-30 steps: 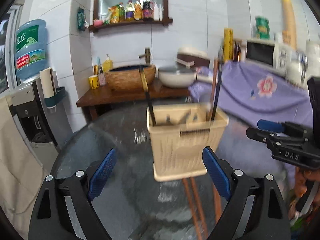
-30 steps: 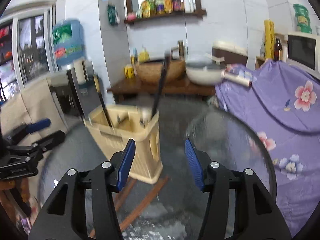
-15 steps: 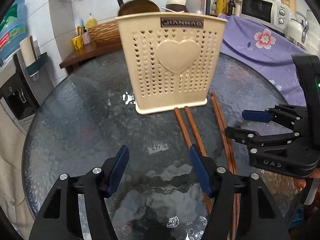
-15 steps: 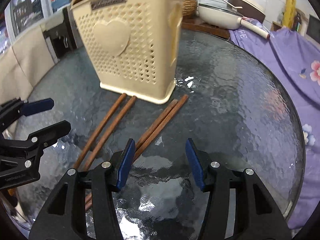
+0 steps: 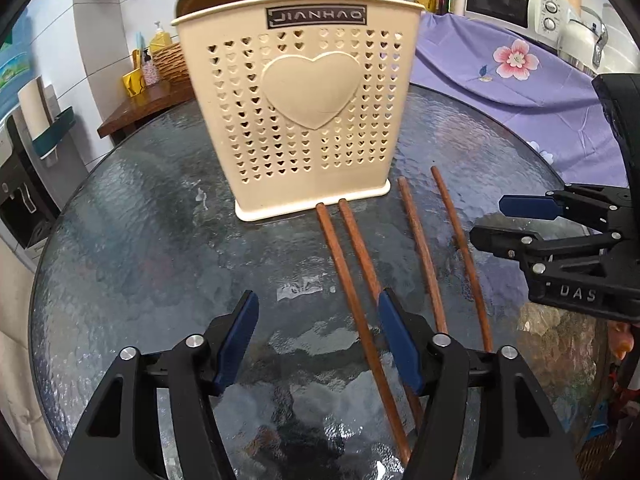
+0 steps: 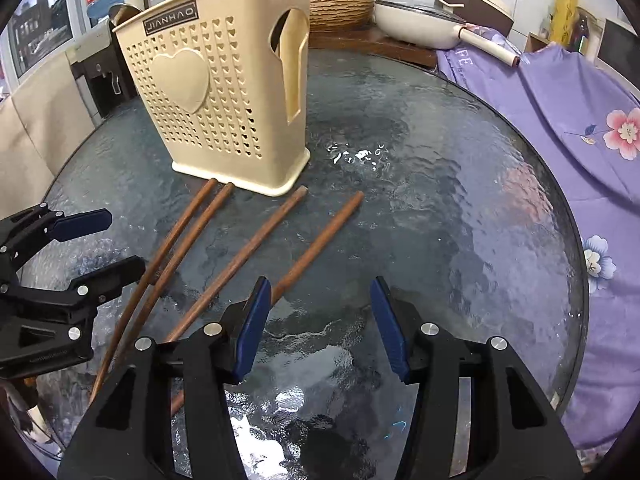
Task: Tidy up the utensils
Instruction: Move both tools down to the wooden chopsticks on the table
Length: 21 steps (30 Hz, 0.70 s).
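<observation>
L gripper (image 5: 318, 338) jaws just been closing, part-open, gripping nothing; one chopstick passes between them on the glass. R gripper (image 6: 320, 326) released, empty. 4 chopsticks (image 5: 418, 240) flat on glass table (image 5: 140, 240), tips near upright cream utensil holder (image 5: 304, 108).

A cream utensil holder (image 5: 304, 108), pierced with rows of small hearts around one large raised heart, is seen on a dark, rippled glass table (image 5: 132, 248). Four reddish-brown chopsticks (image 5: 348, 280) are laid before it. Blue pads are carried on the black left gripper (image 5: 316, 340) and right gripper (image 6: 320, 320). A purple cloth (image 6: 560, 112) is patterned with pink flowers.
</observation>
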Each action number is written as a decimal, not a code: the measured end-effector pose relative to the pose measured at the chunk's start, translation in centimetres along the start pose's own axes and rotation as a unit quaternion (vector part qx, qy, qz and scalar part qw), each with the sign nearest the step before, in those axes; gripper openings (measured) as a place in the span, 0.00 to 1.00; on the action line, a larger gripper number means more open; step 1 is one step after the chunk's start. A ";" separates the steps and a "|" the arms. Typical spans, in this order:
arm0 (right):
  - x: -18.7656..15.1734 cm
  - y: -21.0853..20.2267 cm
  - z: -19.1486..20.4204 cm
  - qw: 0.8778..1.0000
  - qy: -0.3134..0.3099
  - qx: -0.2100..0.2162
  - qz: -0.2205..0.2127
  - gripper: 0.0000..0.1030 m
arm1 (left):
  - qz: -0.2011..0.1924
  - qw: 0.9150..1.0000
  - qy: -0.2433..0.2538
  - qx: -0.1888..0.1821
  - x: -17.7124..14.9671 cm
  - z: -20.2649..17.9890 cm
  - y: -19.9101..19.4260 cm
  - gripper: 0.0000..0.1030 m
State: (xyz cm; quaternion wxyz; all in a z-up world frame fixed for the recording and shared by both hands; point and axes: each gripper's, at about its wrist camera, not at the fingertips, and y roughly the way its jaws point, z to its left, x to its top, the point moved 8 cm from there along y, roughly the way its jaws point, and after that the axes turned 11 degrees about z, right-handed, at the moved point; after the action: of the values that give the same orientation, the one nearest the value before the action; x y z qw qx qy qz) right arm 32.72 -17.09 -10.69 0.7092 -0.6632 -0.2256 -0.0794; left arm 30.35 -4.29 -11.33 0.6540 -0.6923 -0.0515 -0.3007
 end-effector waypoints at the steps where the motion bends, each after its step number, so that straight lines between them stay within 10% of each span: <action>1: 0.0 0.1 0.1 1.000 0.002 0.002 0.001 0.51 | 0.003 1.000 0.000 0.000 0.1 -0.1 0.2 0.54; 21: 2.3 1.4 -0.3 0.998 0.044 0.037 0.010 0.50 | 0.032 0.999 -0.013 -0.001 2.0 0.4 3.0 0.43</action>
State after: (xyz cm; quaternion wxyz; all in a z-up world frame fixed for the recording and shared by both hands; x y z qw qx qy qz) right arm 35.40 -16.76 -11.00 0.7435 -0.6343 -0.1903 -0.0931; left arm 33.52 -4.95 -12.92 0.6617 -0.6981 -0.0373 -0.2709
